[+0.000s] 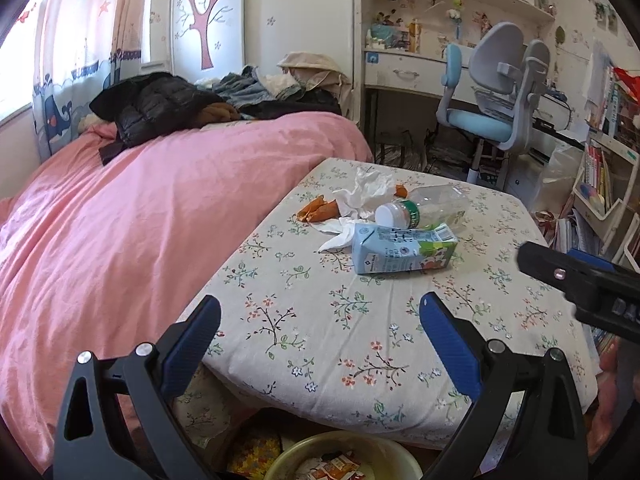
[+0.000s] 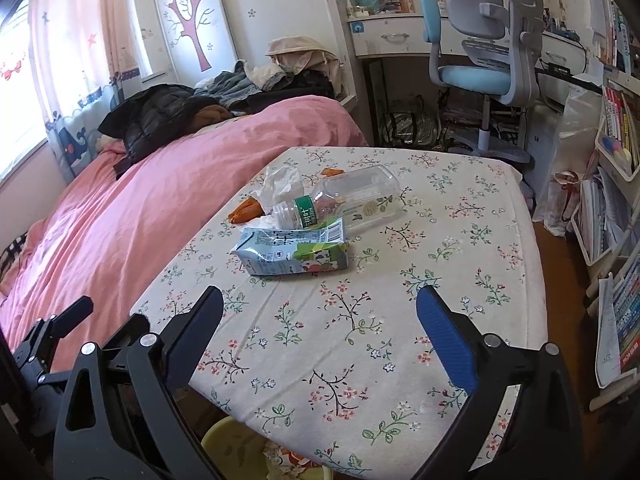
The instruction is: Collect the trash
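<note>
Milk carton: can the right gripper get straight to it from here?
Probably yes. The right gripper is open and empty, and only bare tablecloth lies between it and the carton. The carton lies flat, nearest of the pile; the bottle touches its far side, so it may get nudged.

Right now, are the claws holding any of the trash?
No. The left claw and right claw are both open and empty; the milk carton lies untouched on the table.
</note>
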